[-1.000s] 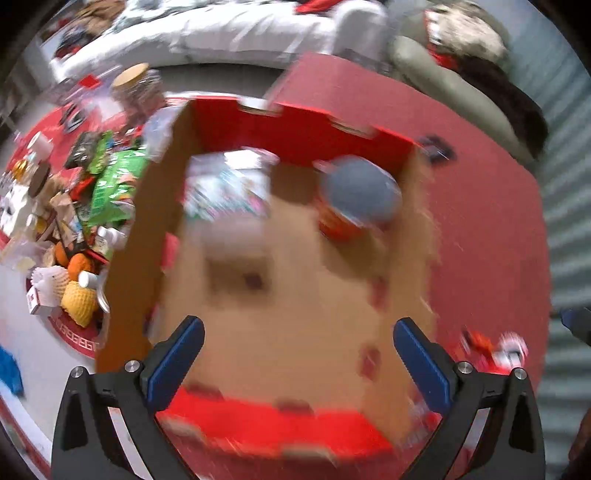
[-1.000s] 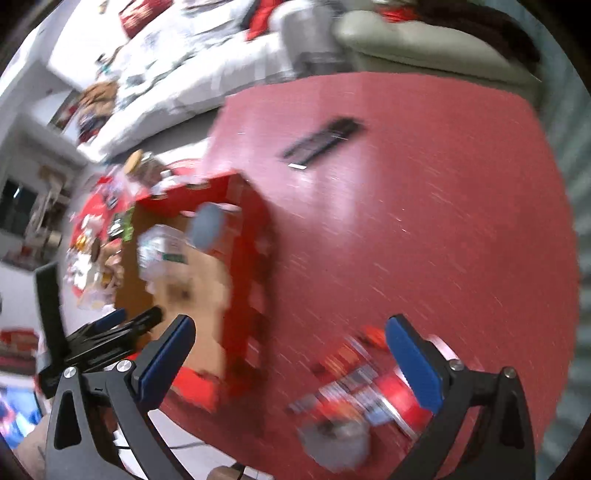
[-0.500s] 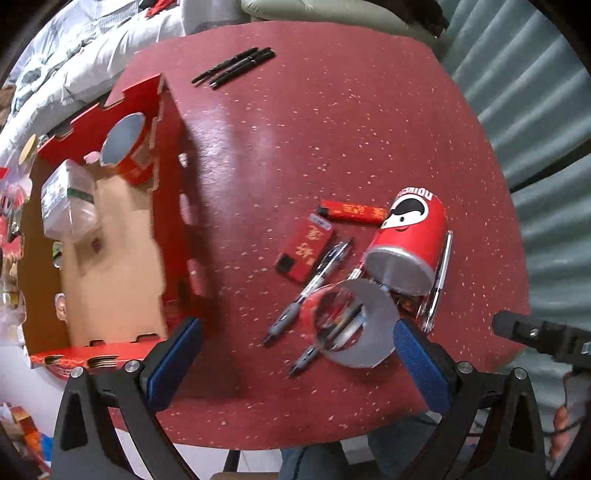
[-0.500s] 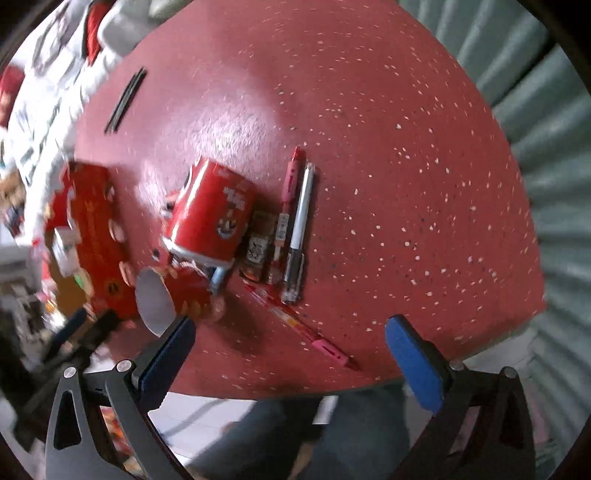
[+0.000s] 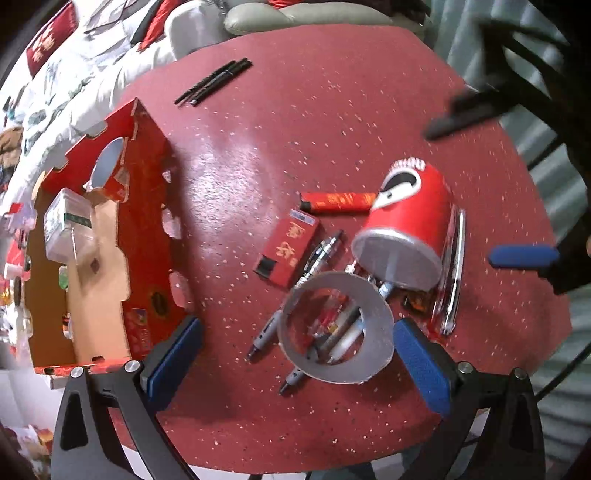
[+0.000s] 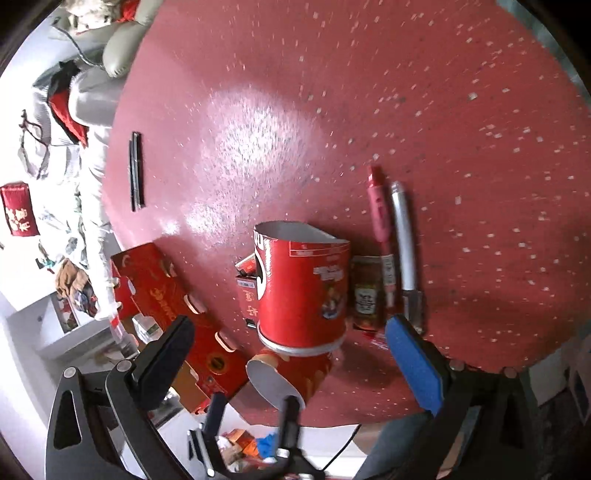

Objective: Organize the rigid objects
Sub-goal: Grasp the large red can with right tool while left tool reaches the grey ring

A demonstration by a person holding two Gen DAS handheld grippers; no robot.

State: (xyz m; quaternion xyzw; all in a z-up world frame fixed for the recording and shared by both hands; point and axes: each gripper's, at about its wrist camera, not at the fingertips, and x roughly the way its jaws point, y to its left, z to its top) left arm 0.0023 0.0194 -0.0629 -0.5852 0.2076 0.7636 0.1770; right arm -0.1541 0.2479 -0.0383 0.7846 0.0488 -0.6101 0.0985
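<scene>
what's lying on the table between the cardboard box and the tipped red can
In the left wrist view, a flat red packet and a grey pen lie between the cardboard box and the tipped red can.

Round red speckled table [image 5: 332,110], glare patch near centre. Grey-green couch [image 5: 317,14] beyond far edge. White bedding [image 5: 85,70] at far left. Ribbed teal wall [image 5: 554,177] along right edge.
</scene>
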